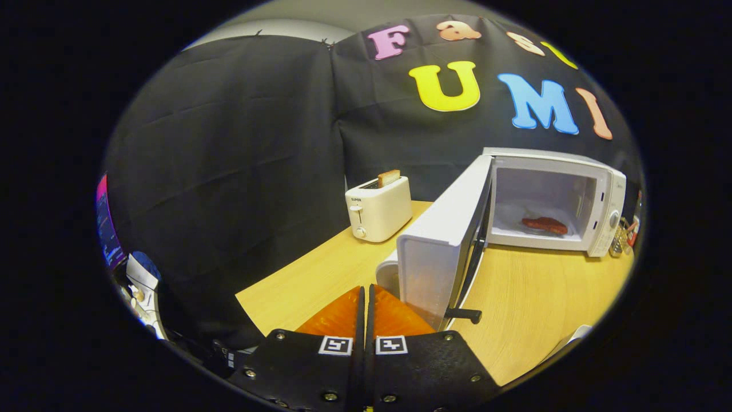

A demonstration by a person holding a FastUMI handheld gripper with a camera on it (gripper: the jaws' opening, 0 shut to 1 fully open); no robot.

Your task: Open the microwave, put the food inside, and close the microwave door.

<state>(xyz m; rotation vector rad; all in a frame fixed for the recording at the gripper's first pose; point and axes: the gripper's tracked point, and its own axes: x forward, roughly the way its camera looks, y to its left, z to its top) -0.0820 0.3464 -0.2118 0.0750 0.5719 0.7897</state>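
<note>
A white microwave stands on the wooden table at the far right. Its door is swung wide open toward me, edge-on just right of my fingers. A reddish piece of food lies on the floor of the microwave's cavity. My gripper is shut, the two fingers pressed together with nothing between them. Its tips sit close to the outer face of the door's free end, without visible contact. The door's dark handle sticks out low on the right side.
A white toaster with a slice of bread in its slot stands beyond the fingers, at the table's back. A white cup-like object peeks out behind the door. The table's left edge drops off beside my fingers. Small items sit right of the microwave.
</note>
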